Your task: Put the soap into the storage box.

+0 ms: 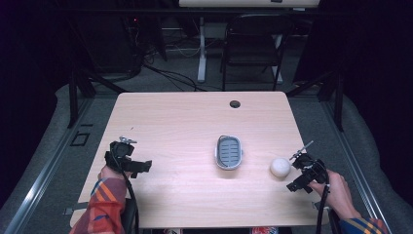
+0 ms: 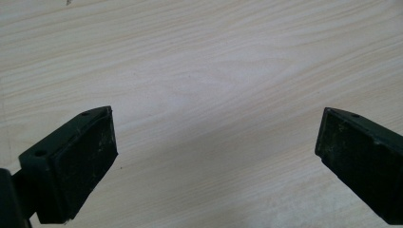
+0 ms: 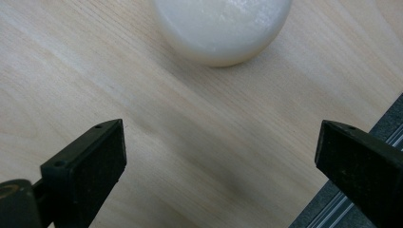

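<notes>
Nothing is gripped yet: both tongs stand wide apart. The right tongs hover just beside the white ball, which rests near the worktop's right edge. The grey basket waits mid-worktop; the left tongs idle near the left edge. Grasping and moving the ball seem to remain.

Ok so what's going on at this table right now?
A person sits at a wooden table with tongs in each hand. The right tongs are open and close to a white ball, which lies on the table just ahead of them, not yet gripped. The left tongs are open too, over bare wood at the other side. A small grey basket sits between them, mid-table, with nothing visible in it.
</notes>
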`<act>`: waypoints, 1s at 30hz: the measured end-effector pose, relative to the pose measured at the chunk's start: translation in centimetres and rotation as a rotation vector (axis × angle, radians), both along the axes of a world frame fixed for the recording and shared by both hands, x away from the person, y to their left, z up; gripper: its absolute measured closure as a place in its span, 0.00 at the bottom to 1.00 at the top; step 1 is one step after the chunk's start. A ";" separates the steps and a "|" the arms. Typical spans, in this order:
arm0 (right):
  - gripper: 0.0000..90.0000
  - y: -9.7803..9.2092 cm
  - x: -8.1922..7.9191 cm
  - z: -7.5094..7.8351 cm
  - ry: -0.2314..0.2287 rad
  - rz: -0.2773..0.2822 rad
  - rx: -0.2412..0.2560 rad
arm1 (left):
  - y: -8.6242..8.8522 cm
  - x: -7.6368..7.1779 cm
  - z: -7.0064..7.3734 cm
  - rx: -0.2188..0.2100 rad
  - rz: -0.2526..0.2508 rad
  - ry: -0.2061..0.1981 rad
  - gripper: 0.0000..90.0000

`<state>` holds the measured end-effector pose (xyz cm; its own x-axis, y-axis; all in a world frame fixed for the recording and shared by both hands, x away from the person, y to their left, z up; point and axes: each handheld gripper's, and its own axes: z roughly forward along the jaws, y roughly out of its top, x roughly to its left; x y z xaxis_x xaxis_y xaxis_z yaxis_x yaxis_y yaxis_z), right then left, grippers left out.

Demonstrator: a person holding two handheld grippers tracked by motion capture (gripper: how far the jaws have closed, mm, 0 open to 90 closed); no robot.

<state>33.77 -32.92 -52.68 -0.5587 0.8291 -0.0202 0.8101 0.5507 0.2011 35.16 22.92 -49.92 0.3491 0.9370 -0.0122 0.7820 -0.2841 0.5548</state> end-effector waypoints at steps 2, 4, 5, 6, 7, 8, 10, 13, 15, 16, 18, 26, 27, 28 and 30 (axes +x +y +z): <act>0.03 0.0 0.3 0.3 0.036 0.040 -0.043 | 0.0 0.0 0.0 -0.003 0.005 -0.003 0.00; 0.03 0.1 0.2 0.0 0.017 0.019 -0.014 | 0.0 -0.1 0.0 -0.002 0.008 -0.005 0.00; 0.03 0.2 0.1 -0.1 0.013 0.009 -0.012 | 0.0 -0.1 0.1 -0.002 0.006 -0.005 0.00; 0.03 0.2 0.2 0.0 0.028 0.028 -0.029 | 0.1 -0.1 0.1 -0.001 0.001 -0.006 0.00; 0.03 0.2 0.2 0.0 0.028 0.028 -0.029 | 0.1 -0.1 0.1 -0.001 0.001 -0.006 0.00; 0.03 0.2 0.3 0.1 0.038 0.039 -0.042 | 0.1 -0.1 0.1 -0.001 -0.001 -0.007 0.00; 0.03 0.4 0.0 -0.4 0.008 0.001 -0.001 | 0.1 -0.1 0.1 -0.006 0.004 -0.009 0.00; 0.03 0.4 0.4 -0.1 0.046 0.040 -0.052 | 0.1 -0.1 0.0 -0.005 -0.001 -0.004 0.00; 0.03 0.5 0.3 -0.5 0.024 0.020 -0.029 | 0.1 0.0 0.0 -0.006 -0.001 -0.005 0.00; 0.03 0.6 0.4 -0.4 0.038 0.030 -0.041 | 0.1 -0.1 0.0 -0.005 -0.004 -0.002 0.00; 0.03 0.7 0.4 -0.3 0.042 0.042 -0.048 | 0.1 -0.2 0.1 -0.002 -0.005 -0.011 0.00; 0.00 1.7 0.2 0.6 -0.020 0.079 0.043 | 0.1 0.0 0.0 -0.010 -0.010 -0.001 0.00; 0.00 1.7 0.2 0.6 -0.020 0.079 0.043 | 0.1 0.0 0.0 -0.012 -0.010 0.001 0.00; 0.00 1.7 0.6 0.9 -0.015 0.090 0.042 | 0.0 0.1 0.0 -0.012 -0.010 0.003 0.00; 0.00 1.8 0.8 0.8 -0.026 0.100 0.046 | 0.0 0.1 -0.1 -0.017 -0.019 0.008 0.00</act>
